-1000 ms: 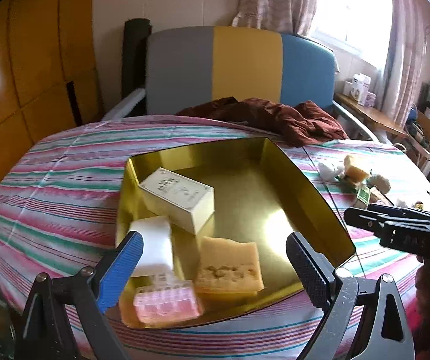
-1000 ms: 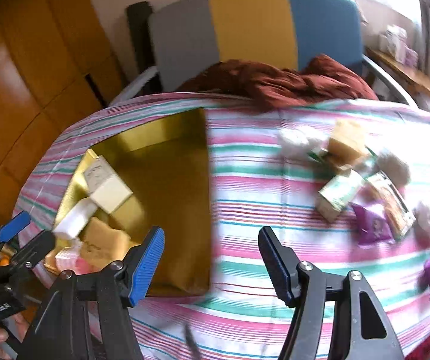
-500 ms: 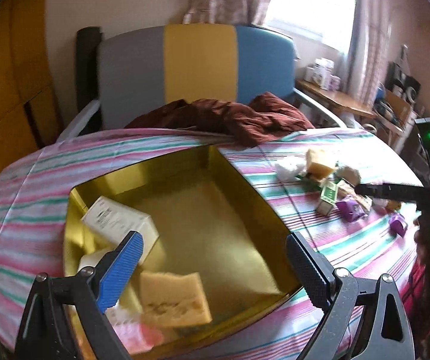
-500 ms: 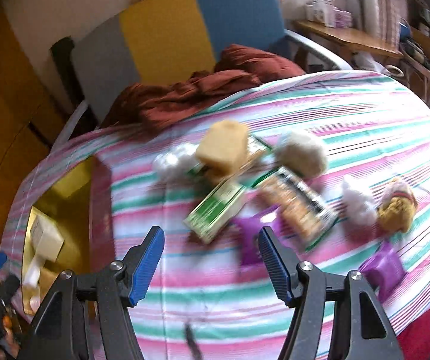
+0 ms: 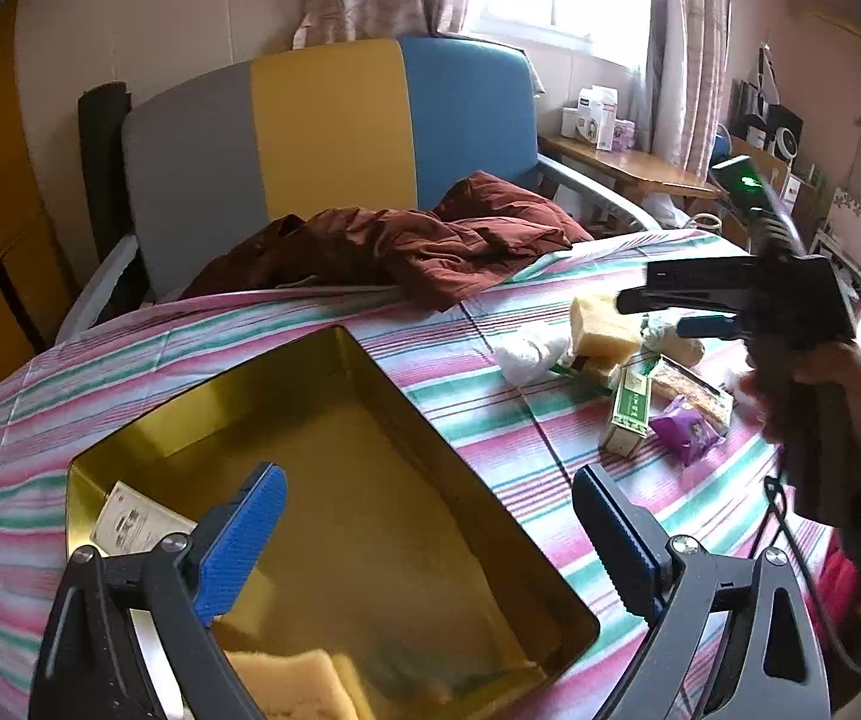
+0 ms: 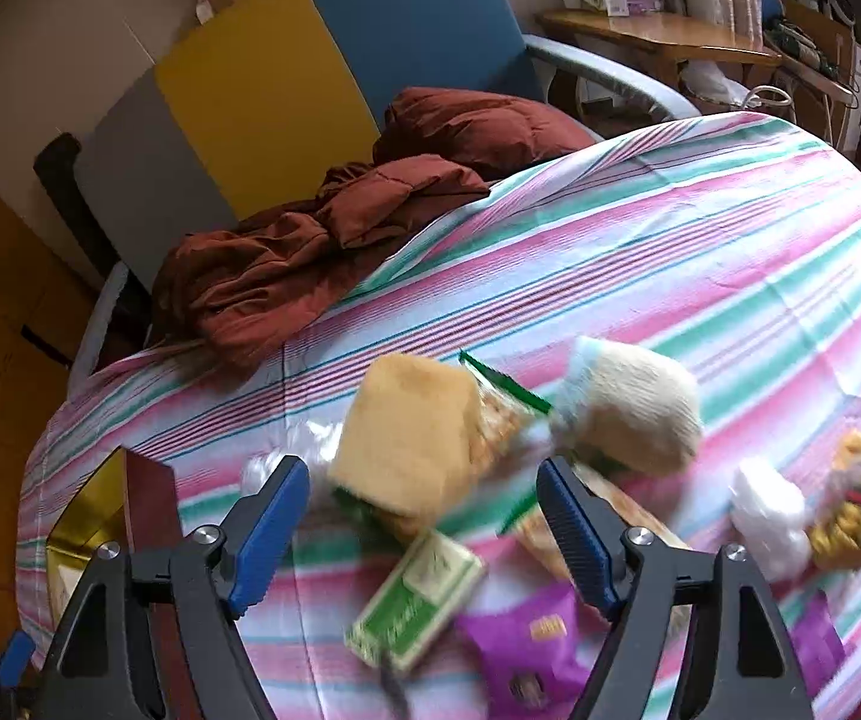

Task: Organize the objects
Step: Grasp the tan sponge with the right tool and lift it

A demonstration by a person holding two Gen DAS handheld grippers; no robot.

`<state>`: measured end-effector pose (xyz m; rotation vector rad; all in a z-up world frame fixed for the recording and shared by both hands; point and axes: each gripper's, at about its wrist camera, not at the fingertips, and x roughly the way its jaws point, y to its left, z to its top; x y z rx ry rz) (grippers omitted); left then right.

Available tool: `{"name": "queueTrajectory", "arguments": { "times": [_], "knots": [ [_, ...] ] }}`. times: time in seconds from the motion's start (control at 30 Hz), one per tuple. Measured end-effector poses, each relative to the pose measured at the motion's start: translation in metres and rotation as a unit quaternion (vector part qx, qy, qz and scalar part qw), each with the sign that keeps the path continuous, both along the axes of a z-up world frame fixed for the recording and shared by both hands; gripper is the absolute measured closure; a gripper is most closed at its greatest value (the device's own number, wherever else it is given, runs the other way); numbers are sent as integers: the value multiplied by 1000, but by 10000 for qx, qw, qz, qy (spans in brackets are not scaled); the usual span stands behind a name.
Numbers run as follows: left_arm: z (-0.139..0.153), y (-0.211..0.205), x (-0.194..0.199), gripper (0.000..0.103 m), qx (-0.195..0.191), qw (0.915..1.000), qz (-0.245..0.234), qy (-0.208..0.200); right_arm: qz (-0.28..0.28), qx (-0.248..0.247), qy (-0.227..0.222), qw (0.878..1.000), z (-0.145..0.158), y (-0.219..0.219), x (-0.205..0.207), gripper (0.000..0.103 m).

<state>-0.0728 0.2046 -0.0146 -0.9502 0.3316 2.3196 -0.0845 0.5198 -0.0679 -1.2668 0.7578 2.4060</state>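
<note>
The left hand-held gripper (image 5: 424,534) hangs over the gold tray (image 5: 478,480) on the striped bench (image 5: 250,336), its jaws apart with nothing between them. In the tray lie a white box (image 5: 130,519) at the left wall and a yellow sponge (image 5: 298,684) at the near edge, partly hidden by the gripper.

The right hand-held gripper (image 6: 424,528) points down at a loose pile well to the right of the tray — its jaws are opening, and nothing is pressed between the pads. A second sponge (image 6: 406,438) sits just ahead of its fingertips, resting on a clear snack bag (image 6: 502,414). Below it lie a green box (image 6: 418,600) and a purple packet (image 6: 526,642); a pale fuzzy lump (image 6: 634,414) lies to the right, a white wad (image 6: 766,510) touching a yellow toy (image 6: 856,498) further right.

A brown cloth (image 6: 322,240) is heaped at the bench's far edge.
</note>
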Motion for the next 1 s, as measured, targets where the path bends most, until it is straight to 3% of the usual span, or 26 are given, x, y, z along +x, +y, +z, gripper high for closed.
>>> {"name": "queueTrajectory", "arguments": {
  "times": [0.2,0.27,0.37,0.6,1.0],
  "knots": [
    [-4,19,-14,6,-107,9998,-192,19,212,81,-178,9996,-17,2,-27,24],
    [-5,27,-20,6,-145,9995,-266,31,305,69,-285,9991,-23,2,-29,49],
    [-7,39,-28,6,-183,9989,-431,2,422,-18,-213,9989,-21,4,-26,52],
    [-14,80,-53,16,-366,9955,-865,-113,357,-260,518,9977,7,21,-9,52],
    [-59,168,-91,23,-1303,9783,-1575,-348,426,-414,899,9942,25,31,-2,52]
  ]
}}
